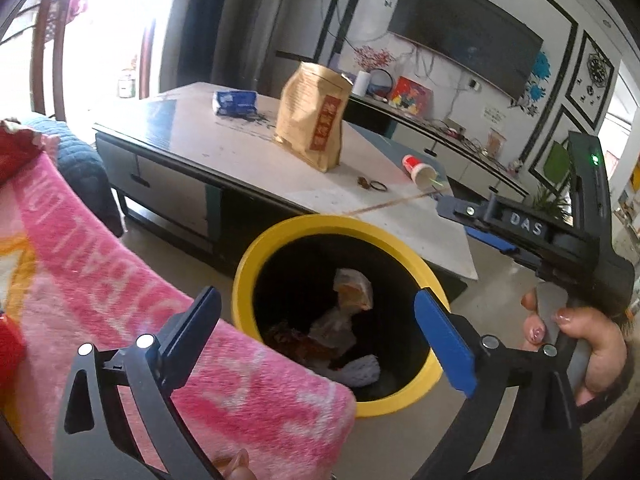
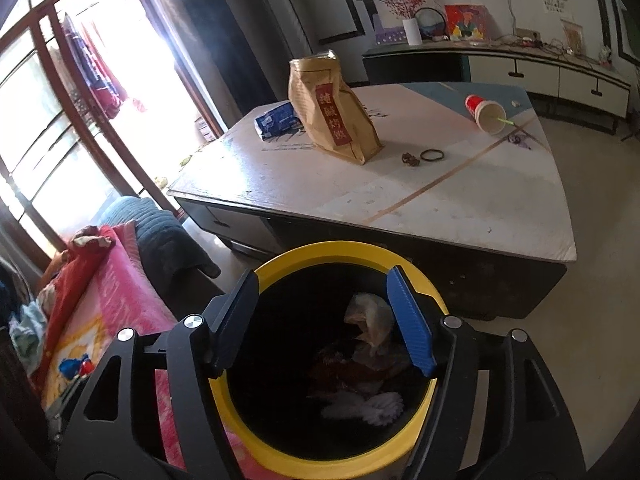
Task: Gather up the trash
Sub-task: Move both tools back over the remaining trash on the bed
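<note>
A yellow-rimmed black bin (image 1: 280, 236) stands on the floor by the coffee table and holds crumpled wrappers (image 1: 352, 292) and white tissue. It also shows in the right wrist view (image 2: 320, 252). My left gripper (image 1: 320, 340) is open and empty above the bin. My right gripper (image 2: 324, 320) is open and empty over the bin mouth; it also shows at the right of the left wrist view (image 1: 452, 204). On the table lie a brown paper bag (image 2: 336, 112), a tipped red paper cup (image 2: 484, 114) and a blue packet (image 2: 278, 118).
The low coffee table (image 2: 460, 208) stands behind the bin. A pink blanket (image 1: 120, 300) on a sofa lies to the left. A small ring (image 2: 432, 155) and a dark scrap (image 2: 410, 159) lie on the table. A TV cabinet (image 2: 560, 72) runs along the far wall.
</note>
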Action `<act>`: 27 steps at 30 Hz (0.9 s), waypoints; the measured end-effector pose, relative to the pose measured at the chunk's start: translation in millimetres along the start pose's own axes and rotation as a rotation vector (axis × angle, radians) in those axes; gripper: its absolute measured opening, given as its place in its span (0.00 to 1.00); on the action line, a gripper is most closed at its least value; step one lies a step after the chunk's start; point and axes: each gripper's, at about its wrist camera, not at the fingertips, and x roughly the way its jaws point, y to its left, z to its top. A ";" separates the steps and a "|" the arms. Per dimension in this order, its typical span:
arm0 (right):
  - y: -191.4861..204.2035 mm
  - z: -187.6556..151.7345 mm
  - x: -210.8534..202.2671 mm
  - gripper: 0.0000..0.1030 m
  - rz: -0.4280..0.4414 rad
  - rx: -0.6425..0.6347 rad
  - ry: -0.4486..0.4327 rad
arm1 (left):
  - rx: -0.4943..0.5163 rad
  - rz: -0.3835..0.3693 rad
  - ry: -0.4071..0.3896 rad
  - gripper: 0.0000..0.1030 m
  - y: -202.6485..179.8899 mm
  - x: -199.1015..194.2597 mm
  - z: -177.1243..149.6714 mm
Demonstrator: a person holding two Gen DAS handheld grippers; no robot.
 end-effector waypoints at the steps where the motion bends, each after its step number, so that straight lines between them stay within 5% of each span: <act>1: 4.0 -0.5 -1.8 0.58 0.002 -0.009 -0.005 | -0.005 0.009 -0.008 0.92 2.8 -3.9 0.7; 7: 24.2 -2.1 -10.9 0.69 0.015 -0.058 -0.028 | -0.025 0.048 -0.041 0.92 16.7 -21.2 2.2; 27: 109.9 -18.8 -35.3 0.70 0.134 -0.215 -0.043 | -0.122 0.199 -0.160 0.92 78.5 -92.4 -3.4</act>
